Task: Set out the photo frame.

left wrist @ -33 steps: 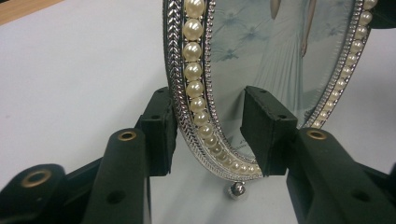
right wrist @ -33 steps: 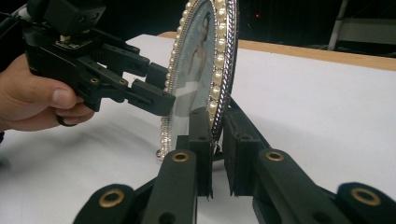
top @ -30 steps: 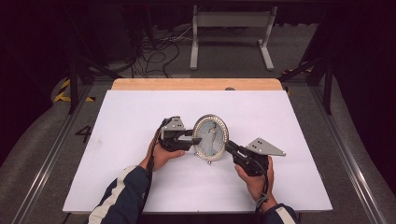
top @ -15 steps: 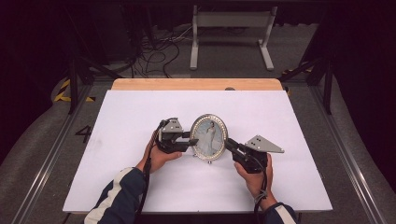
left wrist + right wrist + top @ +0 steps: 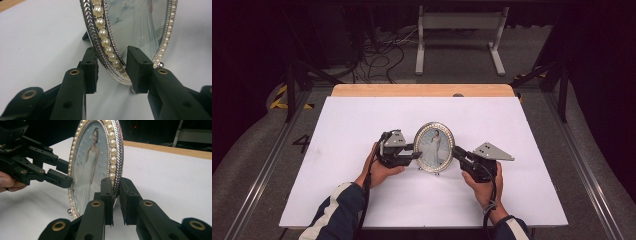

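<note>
Jaws of the right gripper (image 5: 115, 202) are seen closed on the near rim of the oval picture frame (image 5: 434, 147), which stands upright at the centre of the high view with its long axis vertical. Farther off, at the frame's opposite edge, the left gripper (image 5: 111, 71) is set astride the pearl-trimmed rim, its jaws just narrowed but with gaps left, nothing pressed.

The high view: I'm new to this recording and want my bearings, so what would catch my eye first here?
An oval silver picture frame edged with pearls stands upright at the middle of the white table top, holding a photo of a person in a white gown. The left tongs straddle its left rim with gaps at both pads after closing a little, while the right tongs clamp its right rim.
</note>
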Demonstrator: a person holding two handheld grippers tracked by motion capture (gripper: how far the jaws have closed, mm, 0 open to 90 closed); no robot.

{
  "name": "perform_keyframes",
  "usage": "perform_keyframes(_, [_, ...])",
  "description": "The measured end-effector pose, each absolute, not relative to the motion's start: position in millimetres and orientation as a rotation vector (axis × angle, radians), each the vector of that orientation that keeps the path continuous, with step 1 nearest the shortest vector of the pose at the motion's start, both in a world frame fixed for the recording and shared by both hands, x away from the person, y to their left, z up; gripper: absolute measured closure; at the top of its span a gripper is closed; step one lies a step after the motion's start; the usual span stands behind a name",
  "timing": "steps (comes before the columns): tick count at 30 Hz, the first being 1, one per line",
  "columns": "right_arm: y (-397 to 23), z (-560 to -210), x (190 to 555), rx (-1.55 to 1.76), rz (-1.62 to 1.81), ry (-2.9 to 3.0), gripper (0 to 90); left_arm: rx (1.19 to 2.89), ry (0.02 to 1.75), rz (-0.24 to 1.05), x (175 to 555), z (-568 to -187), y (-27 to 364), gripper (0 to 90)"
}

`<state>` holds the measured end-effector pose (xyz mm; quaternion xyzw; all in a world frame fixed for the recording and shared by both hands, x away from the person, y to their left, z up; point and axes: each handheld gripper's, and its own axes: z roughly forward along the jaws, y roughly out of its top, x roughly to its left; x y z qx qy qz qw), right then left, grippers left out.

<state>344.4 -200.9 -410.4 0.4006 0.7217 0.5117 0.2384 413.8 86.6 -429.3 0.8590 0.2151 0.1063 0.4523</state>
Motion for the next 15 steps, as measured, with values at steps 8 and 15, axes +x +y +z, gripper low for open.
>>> perform_keyframes(8, [-201.7,-411.6,348.3,1.11,1.396,1.978,81.0,2.132,0.517,0.281,408.7,-428.5,87.0,63.6])
perform_keyframes(15, [-201.3,-411.8,350.6,1.107,1.395,1.983,80.5,2.131,0.526,0.284,403.8,-429.4,88.5,63.6])
